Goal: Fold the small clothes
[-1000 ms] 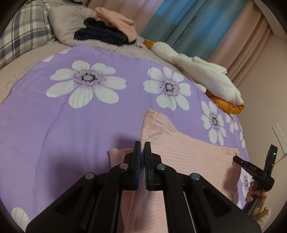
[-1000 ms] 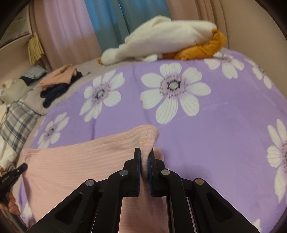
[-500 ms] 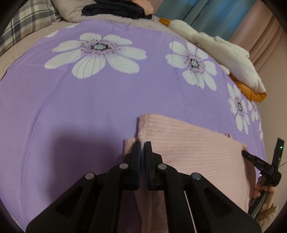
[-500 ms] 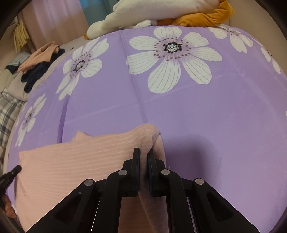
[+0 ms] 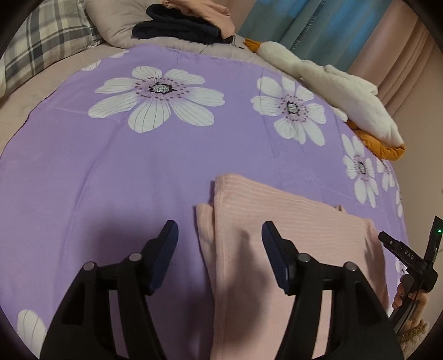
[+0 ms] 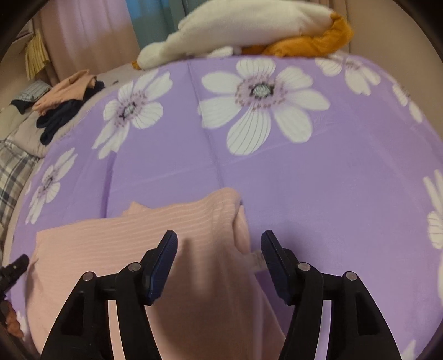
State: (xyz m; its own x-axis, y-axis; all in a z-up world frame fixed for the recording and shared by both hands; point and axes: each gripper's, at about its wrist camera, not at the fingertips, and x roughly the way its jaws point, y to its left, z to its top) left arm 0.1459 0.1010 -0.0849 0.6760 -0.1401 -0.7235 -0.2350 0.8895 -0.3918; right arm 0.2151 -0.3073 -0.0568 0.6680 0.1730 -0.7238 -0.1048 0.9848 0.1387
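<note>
A pink ribbed garment [image 5: 290, 229] lies folded over on the purple flowered bedspread [image 5: 110, 171]. My left gripper [image 5: 220, 238] is open and empty, its jaws spread just above the garment's left folded edge. The same garment [image 6: 155, 229] shows in the right wrist view, with a small white label [image 6: 256, 260] at its right edge. My right gripper [image 6: 218, 246] is open and empty above the garment's right end. The right gripper also shows at the far right of the left wrist view [image 5: 409, 257], held by a hand.
A white and orange plush toy [image 5: 340, 91] lies along the far edge of the bed. A pile of dark and pink clothes [image 5: 182, 25] sits on a beige pillow at the back. A plaid pillow [image 5: 41, 41] is at the far left.
Both grippers were shut on the garment's folded edge and lowered it onto the bed. Both have now opened and let it go; the fold lies flat.
</note>
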